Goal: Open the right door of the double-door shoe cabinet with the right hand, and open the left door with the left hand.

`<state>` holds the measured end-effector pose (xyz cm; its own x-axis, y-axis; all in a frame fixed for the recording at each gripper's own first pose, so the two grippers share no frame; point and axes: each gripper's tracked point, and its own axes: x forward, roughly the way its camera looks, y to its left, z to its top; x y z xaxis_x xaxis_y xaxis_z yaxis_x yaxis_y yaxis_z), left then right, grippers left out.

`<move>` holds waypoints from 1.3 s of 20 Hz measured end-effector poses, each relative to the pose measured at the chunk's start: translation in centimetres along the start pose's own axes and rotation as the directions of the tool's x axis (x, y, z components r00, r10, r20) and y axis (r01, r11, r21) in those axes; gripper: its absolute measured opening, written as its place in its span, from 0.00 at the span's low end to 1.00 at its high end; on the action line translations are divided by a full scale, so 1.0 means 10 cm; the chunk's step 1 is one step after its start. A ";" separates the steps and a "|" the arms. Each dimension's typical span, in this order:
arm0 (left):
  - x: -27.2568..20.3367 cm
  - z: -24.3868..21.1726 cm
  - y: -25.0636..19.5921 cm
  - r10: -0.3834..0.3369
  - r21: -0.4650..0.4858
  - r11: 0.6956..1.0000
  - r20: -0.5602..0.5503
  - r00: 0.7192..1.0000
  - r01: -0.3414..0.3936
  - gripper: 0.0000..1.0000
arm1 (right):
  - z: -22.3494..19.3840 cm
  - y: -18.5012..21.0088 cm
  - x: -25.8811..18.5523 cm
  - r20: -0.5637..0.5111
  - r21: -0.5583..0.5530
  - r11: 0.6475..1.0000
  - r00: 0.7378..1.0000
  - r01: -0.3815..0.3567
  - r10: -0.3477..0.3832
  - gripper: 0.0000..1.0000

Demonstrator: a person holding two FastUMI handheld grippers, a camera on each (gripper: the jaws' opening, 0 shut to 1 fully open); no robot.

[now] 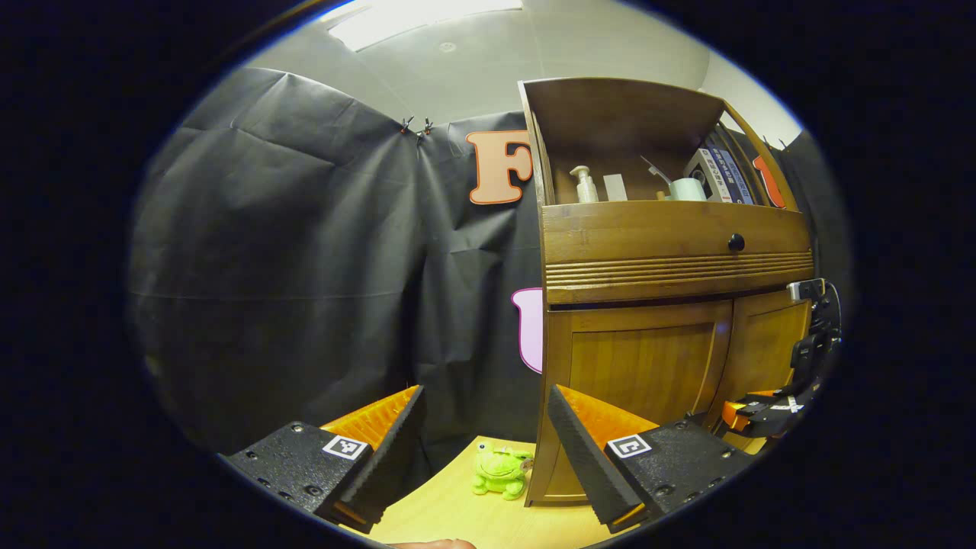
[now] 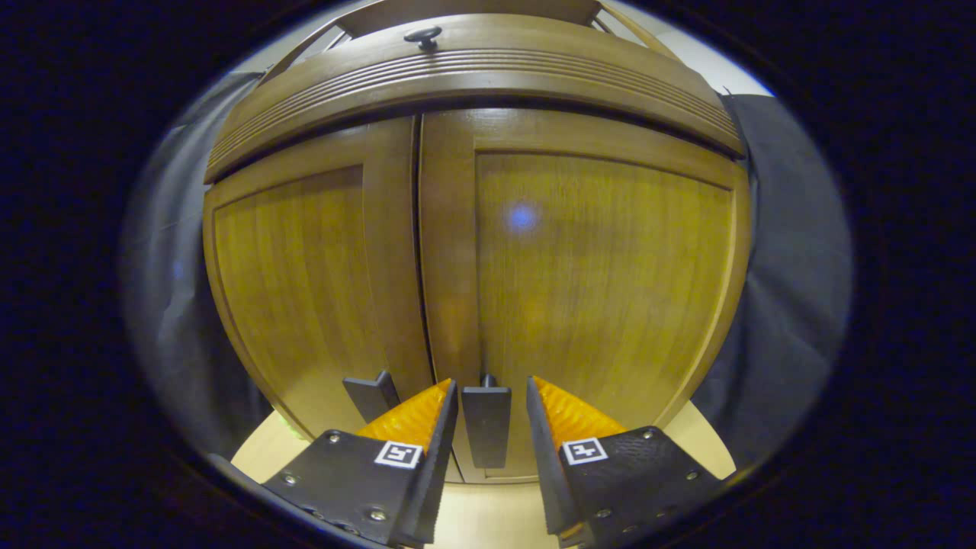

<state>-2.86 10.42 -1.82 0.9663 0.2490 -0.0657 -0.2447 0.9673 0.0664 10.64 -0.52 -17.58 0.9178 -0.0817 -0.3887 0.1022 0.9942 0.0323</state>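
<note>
The wooden shoe cabinet (image 1: 671, 252) stands on a table with both lower doors closed. In the right gripper view the right door (image 2: 602, 290) and left door (image 2: 297, 297) meet at a centre seam. The right door's dark upright handle (image 2: 486, 427) sits between the fingers of my right gripper (image 2: 492, 383), which is open, with a thin gap on each side. The left door's handle (image 2: 371, 396) is just to its left. My left gripper (image 1: 485, 393) hangs open, well short of the cabinet's left corner. The left gripper view also catches the right gripper (image 1: 770, 408) low at the right door (image 1: 770, 343).
A green frog toy (image 1: 499, 471) lies on the light wooden table (image 1: 450, 518) by the cabinet's left foot. Above the doors are a drawer with a black knob (image 1: 736, 242) and an open shelf holding a pump bottle (image 1: 585, 185) and boxes. Black cloth hangs behind.
</note>
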 end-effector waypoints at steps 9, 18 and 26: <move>-0.11 -0.02 -0.06 0.002 0.002 1.000 -0.008 1.000 -0.002 0.98 | 0.00 -0.01 -0.04 0.014 0.022 0.999 1.000 0.026 -0.027 0.28; -0.20 -0.01 -0.29 -0.045 0.008 0.999 -0.005 0.999 0.045 0.98 | -0.04 -0.11 -0.30 0.041 0.039 0.999 0.998 0.036 -0.038 0.28; -0.20 -0.02 -0.73 -0.160 0.004 0.987 -0.003 0.987 0.160 0.98 | -0.06 -0.19 -0.49 0.045 0.054 0.998 0.998 0.031 -0.033 0.28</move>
<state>-3.00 2.84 -2.38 0.9927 0.0913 -0.0782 -0.0868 0.9945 0.0593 5.72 -2.01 -16.25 0.9302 -0.1179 -0.3476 0.1509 0.9861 0.0695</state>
